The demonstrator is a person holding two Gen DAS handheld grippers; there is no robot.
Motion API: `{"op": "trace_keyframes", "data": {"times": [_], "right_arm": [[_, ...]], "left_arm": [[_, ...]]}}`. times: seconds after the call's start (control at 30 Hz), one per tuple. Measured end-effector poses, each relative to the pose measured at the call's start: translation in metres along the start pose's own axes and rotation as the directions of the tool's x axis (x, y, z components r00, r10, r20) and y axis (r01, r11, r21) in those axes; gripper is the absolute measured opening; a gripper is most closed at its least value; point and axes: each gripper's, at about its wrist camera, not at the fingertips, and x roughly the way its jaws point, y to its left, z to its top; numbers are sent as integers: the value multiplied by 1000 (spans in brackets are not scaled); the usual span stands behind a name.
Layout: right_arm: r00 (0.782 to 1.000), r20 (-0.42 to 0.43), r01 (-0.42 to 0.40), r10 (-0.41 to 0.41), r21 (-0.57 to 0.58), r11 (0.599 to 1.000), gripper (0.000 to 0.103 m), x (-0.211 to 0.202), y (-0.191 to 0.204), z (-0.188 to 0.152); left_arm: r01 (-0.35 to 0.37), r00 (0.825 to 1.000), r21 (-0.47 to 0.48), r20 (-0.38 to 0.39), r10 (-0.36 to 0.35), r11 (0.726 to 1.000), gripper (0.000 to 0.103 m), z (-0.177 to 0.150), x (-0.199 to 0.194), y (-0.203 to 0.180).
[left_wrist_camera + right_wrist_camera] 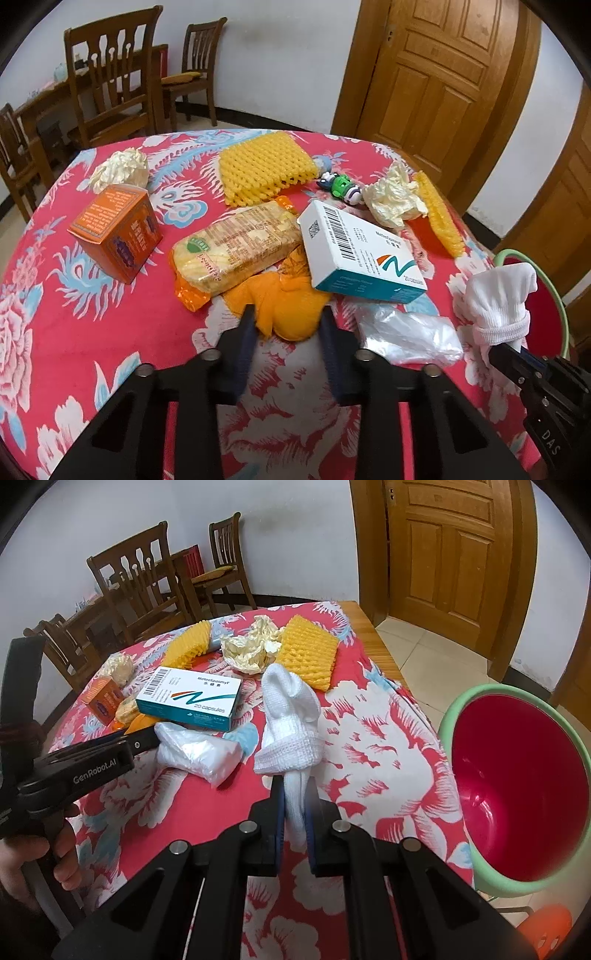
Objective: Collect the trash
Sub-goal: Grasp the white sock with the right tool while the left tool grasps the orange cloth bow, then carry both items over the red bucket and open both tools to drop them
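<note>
My right gripper (295,790) is shut on a white sock (291,716) and holds it up above the table; the sock also shows in the left wrist view (498,299). A red bin with a green rim (517,790) stands off the table's right edge, to the right of the sock. My left gripper (288,314) is open, its fingers on either side of an orange cloth (284,306). A clear plastic bag (406,334), a white and teal medicine box (358,251) and a snack packet (236,247) lie close by.
On the red floral tablecloth (74,314) lie an orange box (118,232), crumpled papers (120,168) (393,197), yellow foam nets (264,166) (439,212) and a small toy (341,186). Wooden chairs (110,77) and a door (436,81) stand behind.
</note>
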Motion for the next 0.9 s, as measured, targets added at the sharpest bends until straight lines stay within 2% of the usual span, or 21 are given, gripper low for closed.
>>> {"op": "trace_keyframes", "data": {"times": [0.13,0.33,0.6,0.9], "right_arm": [[1000,10,-5,5,7,1000,12,-8,-1,-4],[999,34,-14,14,6,1000,12,-25,0,-8],[996,92,-17,15,25,1000,12,-57,-1,-11],[983,178,33,-42,55,998,12,-100,-23,1]], "left_arm": [[20,1000,-23,7,-20,1000,28,-7,-15,4],[37,997,-22,66,-36,999,28,-13,-48,6],[99,984,44,147,-104,994,28,-8,-94,-16],[156,967,145,178,-181,977,28,7,-110,-61]]}}
